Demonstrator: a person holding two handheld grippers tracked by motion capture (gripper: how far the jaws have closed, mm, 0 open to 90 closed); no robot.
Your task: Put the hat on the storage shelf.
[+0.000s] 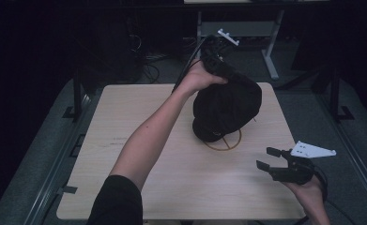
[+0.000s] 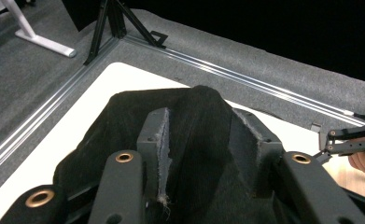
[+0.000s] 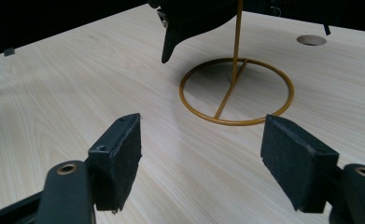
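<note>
My black cap (image 1: pixel 227 110) sits draped over the gold wire stand (image 1: pixel 228 143) mid-counter (image 1: pixel 125 140). My left hand-held gripper (image 2: pixel 203 154) straddles its crown, jaws slackened; pulling away could snag fabric and tip the stand. My right hand-held gripper (image 1: pixel 271 158) idles open nearby.

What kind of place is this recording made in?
Probably a lab or workshop set up for recording, not a home. A bare wooden table stands on grey carpet edged with metal rails, and a white desk frame and loose cables sit in the dark behind it.
</note>
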